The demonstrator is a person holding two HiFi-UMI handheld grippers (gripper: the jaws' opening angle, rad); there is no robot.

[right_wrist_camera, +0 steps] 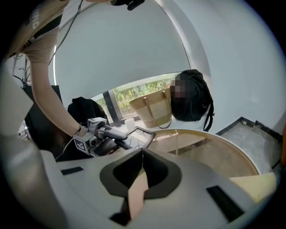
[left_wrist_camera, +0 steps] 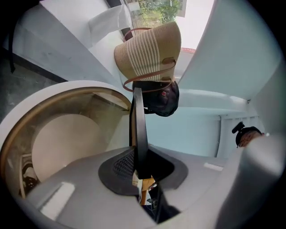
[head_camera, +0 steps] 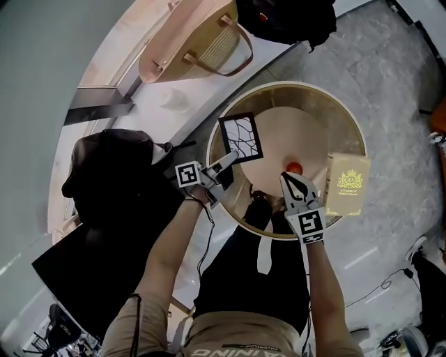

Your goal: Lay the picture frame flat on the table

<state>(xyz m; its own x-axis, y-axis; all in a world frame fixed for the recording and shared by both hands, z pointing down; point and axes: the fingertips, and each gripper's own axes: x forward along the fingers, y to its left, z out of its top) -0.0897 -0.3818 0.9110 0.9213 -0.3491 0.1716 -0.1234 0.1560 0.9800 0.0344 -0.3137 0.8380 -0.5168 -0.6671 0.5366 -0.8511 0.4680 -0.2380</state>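
The picture frame (head_camera: 242, 137), black-edged with a branching line pattern on its face, hangs over the left part of the round table (head_camera: 348, 118). My left gripper (head_camera: 230, 159) is shut on its lower corner. In the left gripper view the frame (left_wrist_camera: 139, 129) stands edge-on and upright between the pads of that gripper (left_wrist_camera: 140, 170). My right gripper (head_camera: 291, 180) is over the table's near side, shut with nothing in it; its tips (right_wrist_camera: 142, 152) meet. The right gripper view also shows the left gripper (right_wrist_camera: 120, 135) holding the frame (right_wrist_camera: 142, 135).
A yellow box (head_camera: 346, 183) lies at the table's right rim, with a small red thing (head_camera: 294, 167) just beyond the right gripper. A woven bag (head_camera: 198, 42) and a black backpack (head_camera: 286, 17) sit on the ledge behind. A black bag (head_camera: 111, 174) lies left.
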